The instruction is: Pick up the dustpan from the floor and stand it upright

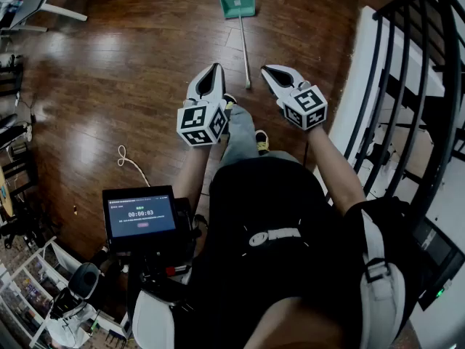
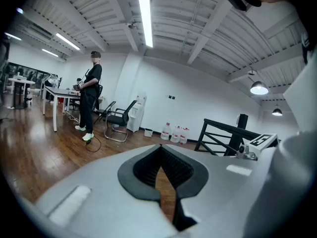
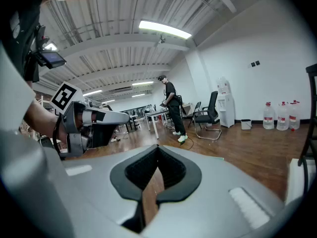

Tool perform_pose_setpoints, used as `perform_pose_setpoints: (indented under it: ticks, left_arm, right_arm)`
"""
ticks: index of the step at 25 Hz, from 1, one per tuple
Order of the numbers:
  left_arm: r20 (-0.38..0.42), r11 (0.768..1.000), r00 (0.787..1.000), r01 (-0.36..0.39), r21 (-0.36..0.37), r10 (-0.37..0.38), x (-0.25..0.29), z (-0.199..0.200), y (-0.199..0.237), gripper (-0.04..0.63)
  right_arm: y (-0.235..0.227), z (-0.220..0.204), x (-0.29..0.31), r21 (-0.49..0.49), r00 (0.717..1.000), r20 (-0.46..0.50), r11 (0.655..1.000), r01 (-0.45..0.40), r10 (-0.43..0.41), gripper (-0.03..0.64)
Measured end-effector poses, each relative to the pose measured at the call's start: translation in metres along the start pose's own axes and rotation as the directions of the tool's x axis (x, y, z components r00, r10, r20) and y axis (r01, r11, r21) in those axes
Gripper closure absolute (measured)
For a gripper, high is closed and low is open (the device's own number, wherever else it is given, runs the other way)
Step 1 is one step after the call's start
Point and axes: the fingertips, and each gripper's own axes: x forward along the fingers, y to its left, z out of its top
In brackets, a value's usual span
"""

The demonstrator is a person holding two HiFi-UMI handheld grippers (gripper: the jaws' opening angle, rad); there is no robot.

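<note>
Approach step, nothing grasped yet. Dustpan (image 1: 237,3) flat on floor ahead, handle (image 1: 244,49) ending just beyond left gripper (image 1: 216,68) and right gripper (image 1: 270,70), both shut, empty. Next, likely: open one, reach down, clamp handle.

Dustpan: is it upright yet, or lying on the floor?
Lying down. In the head view the dustpan rests flat on the wood floor, its handle stretched along the boards.
</note>
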Motion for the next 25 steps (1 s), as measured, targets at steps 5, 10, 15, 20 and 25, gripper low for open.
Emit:
perform_pose_setpoints:
  ticks: [5, 10, 15, 20, 25]
  left_arm:
    - [-0.015, 1.000, 1.000, 0.013, 0.005, -0.012, 0.041, 0.013, 0.048, 0.577]
    - [-0.060, 0.999, 0.998, 0.017, -0.047, -0.020, 0.095, 0.009, 0.116, 0.577]
    - [-0.065, 0.998, 0.998, 0.007, -0.063, -0.011, 0.093, -0.001, 0.130, 0.577]
    - [-0.110, 0.993, 0.994, 0.004, -0.120, -0.017, 0.141, -0.006, 0.190, 0.577]
    - [-0.134, 0.995, 0.991, -0.001, -0.096, -0.012, 0.137, -0.018, 0.195, 0.577]
  right_arm:
    - [-0.022, -0.001, 0.056, 0.017, 0.998, -0.068, 1.000, 0.002, -0.001, 0.614]
    - [-0.051, -0.020, 0.135, -0.001, 0.962, -0.271, 1.000, 0.017, -0.017, 0.614]
    - [-0.054, -0.036, 0.145, 0.004, 0.921, -0.386, 0.999, 0.052, -0.046, 0.614]
    - [-0.085, -0.047, 0.203, 0.042, 0.839, -0.539, 0.992, 0.118, -0.076, 0.614]
    - [-0.092, -0.093, 0.200, 0.107, 0.733, -0.678, 0.979, 0.174, -0.056, 0.612]
